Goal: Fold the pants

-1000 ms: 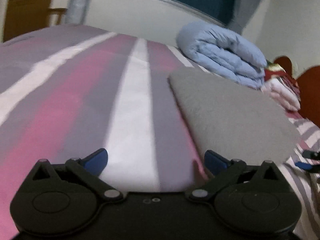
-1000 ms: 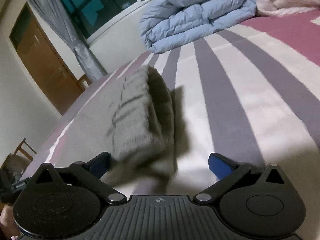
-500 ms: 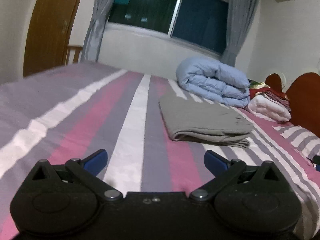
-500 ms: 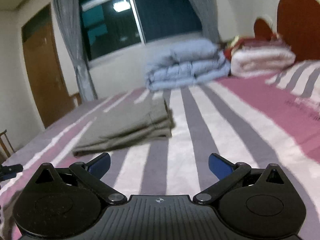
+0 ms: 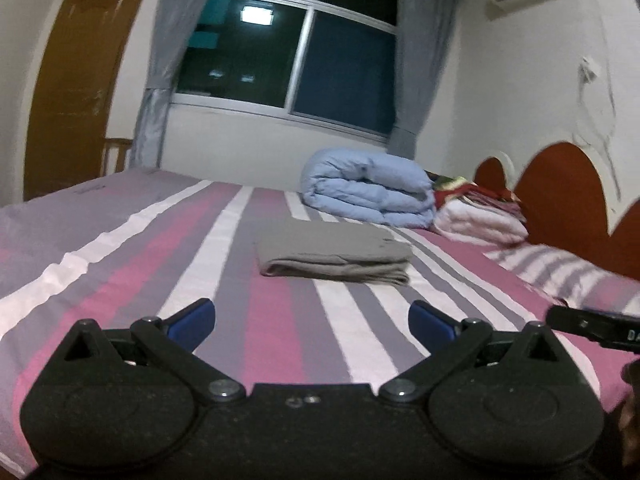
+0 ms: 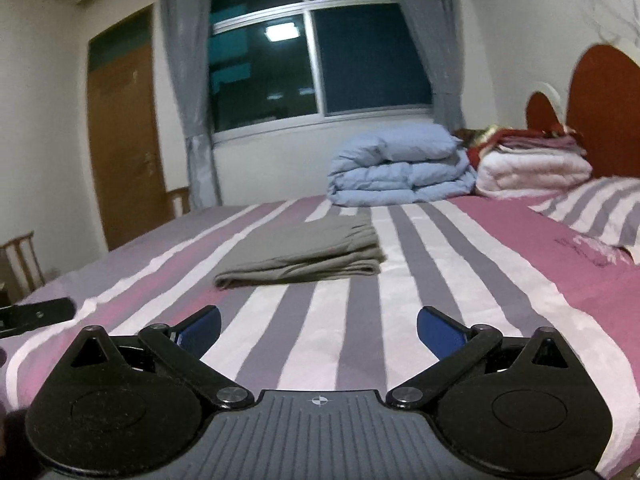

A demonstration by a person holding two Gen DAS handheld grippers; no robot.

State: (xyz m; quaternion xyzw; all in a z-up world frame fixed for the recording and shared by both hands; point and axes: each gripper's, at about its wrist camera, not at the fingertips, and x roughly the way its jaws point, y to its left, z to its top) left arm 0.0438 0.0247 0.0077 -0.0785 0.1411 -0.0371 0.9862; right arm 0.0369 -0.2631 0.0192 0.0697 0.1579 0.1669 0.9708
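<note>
The grey pants (image 5: 334, 254) lie folded into a flat rectangle in the middle of the striped bed (image 5: 120, 264); they also show in the right wrist view (image 6: 308, 252). My left gripper (image 5: 312, 324) is open and empty, held back from the pants above the bed's near part. My right gripper (image 6: 318, 330) is open and empty too, equally far back. A part of the right gripper (image 5: 592, 326) shows at the right edge of the left wrist view, and a part of the left gripper (image 6: 36, 314) at the left edge of the right wrist view.
A folded light-blue duvet (image 5: 368, 188) and a stack of pink and red blankets (image 5: 480, 216) lie at the far end by the red-brown headboard (image 5: 568, 204). A striped pillow (image 6: 600, 208) lies at the right. A window (image 6: 312, 60), curtains and a wooden door (image 6: 124, 136) stand beyond.
Both grippers have pulled back and up from the pants, which now lie folded farther away. The right gripper let go of the pants' edge a second ago.
</note>
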